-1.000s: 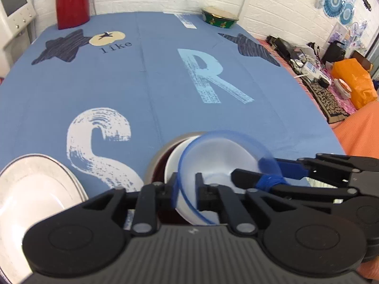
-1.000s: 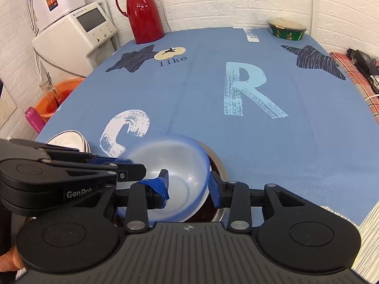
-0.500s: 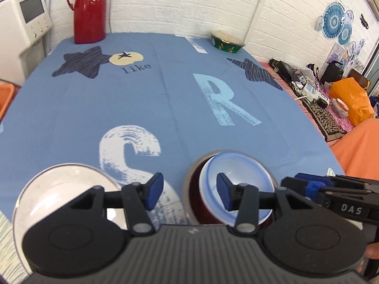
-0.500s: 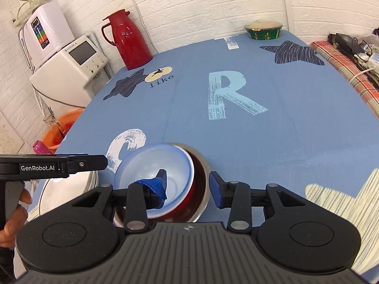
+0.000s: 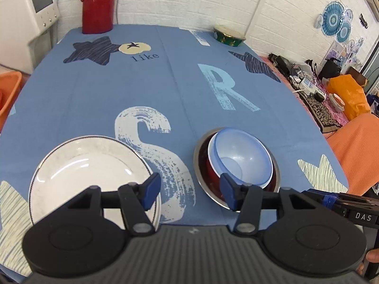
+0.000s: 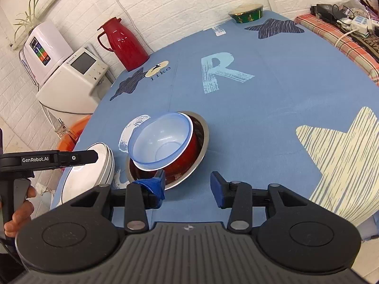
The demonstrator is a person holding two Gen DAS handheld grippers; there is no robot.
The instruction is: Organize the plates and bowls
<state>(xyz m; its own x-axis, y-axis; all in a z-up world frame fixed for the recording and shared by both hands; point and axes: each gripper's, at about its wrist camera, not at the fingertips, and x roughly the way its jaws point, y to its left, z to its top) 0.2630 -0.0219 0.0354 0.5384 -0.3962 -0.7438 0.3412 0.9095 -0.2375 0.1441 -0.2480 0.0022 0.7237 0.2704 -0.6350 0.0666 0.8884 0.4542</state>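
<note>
My left tongs (image 5: 188, 190) and right tongs (image 6: 187, 187) wide, empty. Blue bowl (image 5: 242, 158) nested in red bowl (image 6: 183, 163) in steel bowl (image 5: 201, 165), frame centre. White plates (image 5: 90, 165) stacked lower left on worktop (image 5: 165, 80). Sorting looks mostly done.

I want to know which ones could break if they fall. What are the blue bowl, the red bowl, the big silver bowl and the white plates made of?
Blue bowl: probably plastic, since it is see-through and frosted. Red bowl: glossy, perhaps plastic or enamel; hard to tell. Silver bowl: looks like steel, with a shiny mirror rim. White plates: likely ceramic, glazed and glinting, with a thin dark rim line.
</note>
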